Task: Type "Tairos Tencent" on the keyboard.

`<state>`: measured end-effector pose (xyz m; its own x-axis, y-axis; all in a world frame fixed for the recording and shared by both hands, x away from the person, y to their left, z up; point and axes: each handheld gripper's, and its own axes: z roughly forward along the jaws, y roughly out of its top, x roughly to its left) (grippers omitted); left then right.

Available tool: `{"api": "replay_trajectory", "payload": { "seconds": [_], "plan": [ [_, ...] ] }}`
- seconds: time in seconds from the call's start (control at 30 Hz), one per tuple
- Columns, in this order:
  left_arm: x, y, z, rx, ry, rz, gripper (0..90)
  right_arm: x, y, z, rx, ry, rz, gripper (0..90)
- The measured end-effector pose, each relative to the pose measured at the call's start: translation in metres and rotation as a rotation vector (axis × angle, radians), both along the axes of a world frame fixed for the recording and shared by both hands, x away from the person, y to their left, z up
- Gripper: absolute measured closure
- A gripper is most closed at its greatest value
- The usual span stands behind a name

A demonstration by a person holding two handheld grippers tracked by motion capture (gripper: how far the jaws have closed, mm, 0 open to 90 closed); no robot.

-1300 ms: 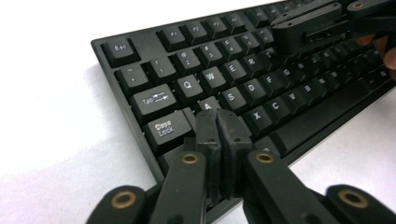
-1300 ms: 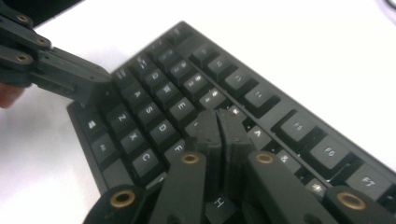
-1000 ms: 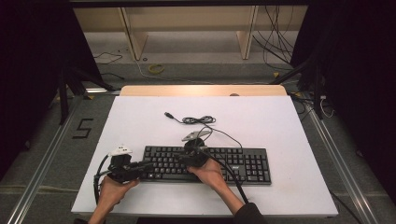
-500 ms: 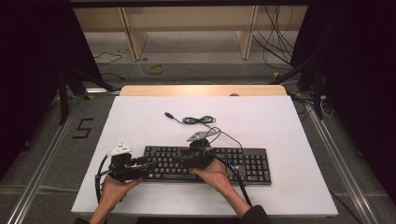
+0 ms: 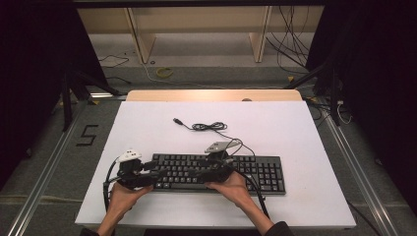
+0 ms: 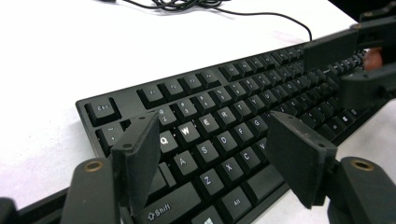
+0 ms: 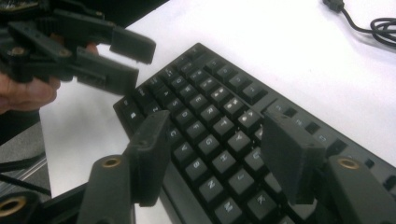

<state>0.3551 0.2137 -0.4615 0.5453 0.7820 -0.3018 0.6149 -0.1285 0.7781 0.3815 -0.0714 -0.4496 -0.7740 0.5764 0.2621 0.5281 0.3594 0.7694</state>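
Since the flat black plastic keyboard point(image 5: 216, 172) lies at the near side of the white table point(image 5: 275, 128), both grippers point(image 6: 215, 163) point(image 7: 215, 154) hover over it, jaws just opened, apparently gripping nothing

1. The keyboard point(image 5: 216, 172) is black, its keys lettered in white.
2. Its cable point(image 5: 209, 126) is black too, down to the plug.
3. The table point(image 5: 275, 123) is plain white, with a pale wood strip point(image 5: 214, 95) along its far edge.
4. The left gripper point(image 6: 212, 156) has matte black jaws with brass-coloured rivets; its top piece is white.
5. The right gripper point(image 7: 215, 149) is black as well, under a grey plate.
6. The floor point(image 5: 59, 147) is grey, marked with a black "5" point(image 5: 88, 134).
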Motion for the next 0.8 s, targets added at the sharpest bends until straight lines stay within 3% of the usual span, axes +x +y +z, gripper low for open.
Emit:
{"api": "replay_trajectory", "payload": {
  "seconds": [0.23, 0.4, 0.8],
  "plan": [
    [0.007, -0.004, 0.0, 0.01, 0.004, 0.0, 33.9, -0.008, -0.008, 0.0, 0.002, -0.016, 0.0, 37.8],
    [0.013, -0.008, 0.001, 0.02, 0.008, 0.002, 38.4, -0.012, -0.014, -0.001, 0.001, -0.017, -0.004, 36.5],
    [0.023, -0.022, -0.006, 0.089, 0.029, -0.055, 72.5, -0.017, -0.018, -0.001, -0.001, -0.022, 0.004, 35.6]
  ]
}}
